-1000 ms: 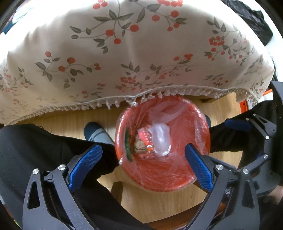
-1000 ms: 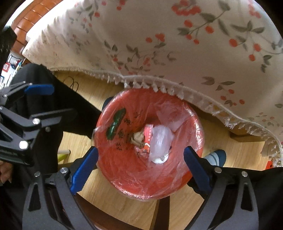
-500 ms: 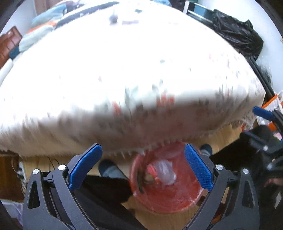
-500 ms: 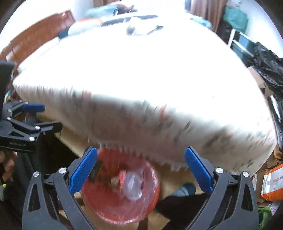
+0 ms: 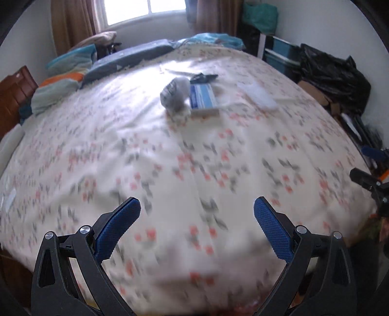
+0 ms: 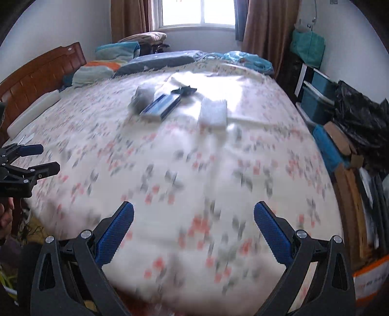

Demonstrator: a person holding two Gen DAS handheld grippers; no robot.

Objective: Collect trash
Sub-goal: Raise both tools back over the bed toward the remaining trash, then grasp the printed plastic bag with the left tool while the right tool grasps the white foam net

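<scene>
Over on the far left you're looking at the wooden headboard point(image 6: 36, 73), with a long white bolster point(image 6: 32, 113) lying along the bed edge just below it and a heap of teal and orange pillows point(image 6: 102, 65) piled toward the window point(image 6: 197, 12). Brown curtains point(image 6: 265, 31) are hanging either side of that window.

Your left gripper point(image 5: 197, 218) is hovering over the near edge of the bed, blue pads spread wide with nothing between them. The floral bedspread point(image 5: 170, 158) is filling most of both views, and the near part is smeared with motion blur, so the pattern's not really readable there.

The trash is sitting in a cluster toward the far middle of the bed: a crumpled grey-white wad point(image 5: 175, 93) touching a flat blue-and-white box point(image 5: 203, 98) on its right, a small dark scrap point(image 5: 203, 77) just behind them, and a clear plastic packet point(image 5: 257, 94) a bit apart to the right. All of it is well away from both grippers.

Your right gripper point(image 6: 193, 218) is also hanging wide open and empty, above the near edge.

On the right side of the room, blue storage bins point(image 6: 316, 94) are standing against the wall, with a black garbage bag point(image 6: 362, 116) and some cardboard point(image 6: 340, 143) crowding the floor beside the bed.
</scene>
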